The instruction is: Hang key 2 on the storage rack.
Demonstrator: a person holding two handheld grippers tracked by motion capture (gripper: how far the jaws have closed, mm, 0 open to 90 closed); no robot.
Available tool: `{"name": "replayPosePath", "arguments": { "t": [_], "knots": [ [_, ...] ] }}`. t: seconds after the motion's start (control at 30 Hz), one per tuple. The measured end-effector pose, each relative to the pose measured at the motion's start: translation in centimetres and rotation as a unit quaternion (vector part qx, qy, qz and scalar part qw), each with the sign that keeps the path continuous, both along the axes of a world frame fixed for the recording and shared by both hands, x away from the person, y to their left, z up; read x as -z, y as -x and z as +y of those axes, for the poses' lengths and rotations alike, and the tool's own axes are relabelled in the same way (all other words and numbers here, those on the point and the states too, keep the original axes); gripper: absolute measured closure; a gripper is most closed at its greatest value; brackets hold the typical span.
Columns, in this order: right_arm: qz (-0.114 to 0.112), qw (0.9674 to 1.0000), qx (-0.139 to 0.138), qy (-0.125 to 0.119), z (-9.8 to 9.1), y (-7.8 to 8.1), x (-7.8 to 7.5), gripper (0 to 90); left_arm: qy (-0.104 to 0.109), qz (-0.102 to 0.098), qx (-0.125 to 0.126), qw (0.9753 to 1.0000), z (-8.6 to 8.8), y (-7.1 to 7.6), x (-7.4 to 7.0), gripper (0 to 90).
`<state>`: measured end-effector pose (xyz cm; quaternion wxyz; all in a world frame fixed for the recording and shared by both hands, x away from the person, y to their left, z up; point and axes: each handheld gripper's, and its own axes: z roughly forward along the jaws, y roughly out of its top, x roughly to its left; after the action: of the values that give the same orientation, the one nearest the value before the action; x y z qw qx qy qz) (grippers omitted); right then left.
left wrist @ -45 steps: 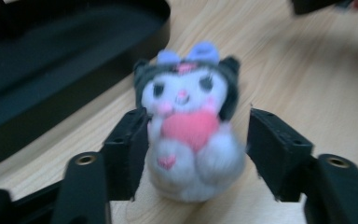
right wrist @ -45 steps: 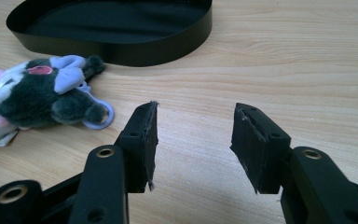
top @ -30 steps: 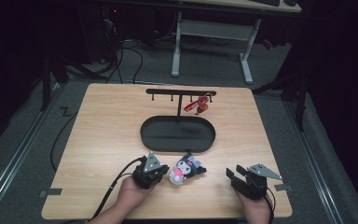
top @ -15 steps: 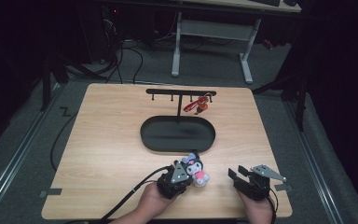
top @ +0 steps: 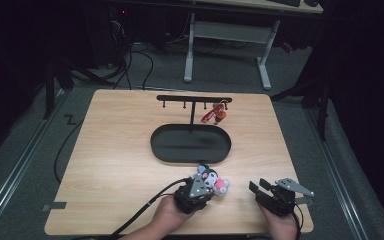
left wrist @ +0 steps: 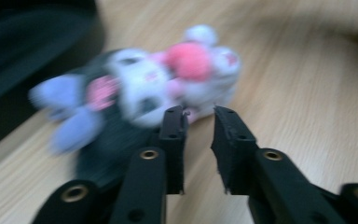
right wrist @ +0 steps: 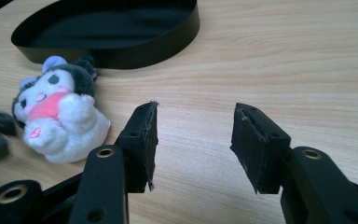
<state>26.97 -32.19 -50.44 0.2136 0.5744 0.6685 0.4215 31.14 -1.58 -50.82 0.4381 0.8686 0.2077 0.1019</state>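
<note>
A small plush toy (top: 214, 181) with a black-and-white head, lilac ears and pink body lies on the table near the front edge, just in front of the black oval tray (top: 190, 146). My left gripper (top: 202, 190) sits right behind the plush; in the left gripper view its jaws (left wrist: 198, 115) stand narrowly open with the blurred plush (left wrist: 144, 88) just beyond the tips, nothing between them. My right gripper (top: 258, 185) rests to the right, open wide and empty (right wrist: 196, 116), with the plush (right wrist: 60, 121) off to its left.
A black T-shaped rack (top: 194, 100) with hooks stands behind the tray, and a red keychain (top: 214, 115) hangs from its right side. The left gripper's cable (top: 140, 215) trails off the front edge. Bare wood lies on both sides of the tray.
My left gripper has slid right along the front edge and closed in on the plush, which has shifted a little to the right. The right gripper has stayed put.
</note>
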Motion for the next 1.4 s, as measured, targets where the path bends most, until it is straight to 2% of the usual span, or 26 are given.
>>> {"name": "replayPosePath", "arguments": {
  "t": [0.07,0.13,0.23,0.27,0.37,0.43,0.47,0.5,0.53,0.57,0.63,0.73,0.87,0.93,0.97,1.07,1.2,1.3,1.4],
  "knots": [
    [0.006,1.0000,-0.003,0.001,0.1,-0.3,0.2,50.8,-0.005,-0.013,-0.020,0.9997,2.5,-0.5,-0.3,67.3],
    [0.011,0.9999,-0.007,0.007,0.3,-0.6,0.3,50.6,-0.007,-0.021,-0.051,0.9985,5.6,-1.0,-0.5,61.5],
    [0.018,0.9997,-0.010,0.015,0.7,-0.7,0.4,50.6,-0.037,-0.031,-0.096,0.9942,10.6,-2.1,-0.5,53.9],
    [0.018,0.9996,-0.013,0.018,0.8,-0.7,0.4,50.5,-0.041,-0.036,-0.109,0.9926,11.8,-2.3,-0.4,51.0],
    [0.022,0.9993,-0.013,0.028,1.1,-0.7,0.5,50.0,-0.052,-0.032,-0.145,0.9876,16.1,-3.0,-0.2,43.0],
    [0.025,0.9991,-0.014,0.032,1.3,-0.7,0.5,49.3,-0.047,-0.045,-0.166,0.9839,18.5,-3.1,0.1,41.3],
    [0.028,0.9991,-0.011,0.031,1.4,-0.7,0.6,48.9,-0.037,-0.039,-0.174,0.9833,19.5,-3.2,0.3,40.5],
    [0.028,0.9989,-0.012,0.035,1.5,-0.8,0.6,48.4,-0.027,-0.029,-0.175,0.9837,20.3,-3.4,0.5,39.7],
    [0.030,0.9988,-0.010,0.038,1.6,-0.9,0.5,48.0,-0.026,-0.024,-0.174,0.9842,20.8,-3.7,0.5,37.9],
    [0.029,0.9987,-0.009,0.042,1.7,-1.0,0.5,47.0,-0.029,-0.027,-0.171,0.9844,21.2,-3.9,0.4,35.0],
    [0.026,0.9986,-0.009,0.045,1.9,-1.2,0.4,45.5,-0.023,-0.036,-0.175,0.9837,21.8,-4.1,0.4,34.1],
    [0.033,0.9977,-0.013,0.058,2.4,-1.4,0.4,43.6,-0.016,-0.034,-0.175,0.9838,22.0,-4.4,0.6,33.2],
    [0.042,0.9963,-0.014,0.074,3.0,-1.5,0.5,35.1,-0.015,-0.029,-0.168,0.9853,21.8,-4.4,0.9,33.8],
    [0.052,0.9962,-0.011,0.070,3.2,-1.8,0.5,31.1,-0.019,-0.028,-0.161,0.9864,21.8,-4.3,0.9,34.2],
    [0.055,0.9960,-0.010,0.069,3.2,-2.0,0.5,29.5,-0.013,-0.028,-0.159,0.9867,21.8,-4.2,0.8,34.3],
    [0.056,0.9953,0.000,0.080,3.3,-2.3,0.2,28.5,-0.014,-0.035,-0.154,0.9874,21.6,-4.2,0.8,34.4],
    [0.069,0.9931,0.005,0.094,3.7,-2.4,0.0,28.5,-0.022,-0.034,-0.144,0.9887,21.3,-4.1,0.8,34.4],
    [0.093,0.9900,-0.003,0.107,4.2,-2.4,-0.2,26.3,-0.021,-0.039,-0.142,0.9888,21.2,-3.9,0.6,34.3],
    [0.106,0.9871,-0.016,0.119,4.6,-2.5,-0.6,24.4,-0.022,-0.039,-0.140,0.9891,21.1,-3.8,0.5,33.9]
  ]
}}
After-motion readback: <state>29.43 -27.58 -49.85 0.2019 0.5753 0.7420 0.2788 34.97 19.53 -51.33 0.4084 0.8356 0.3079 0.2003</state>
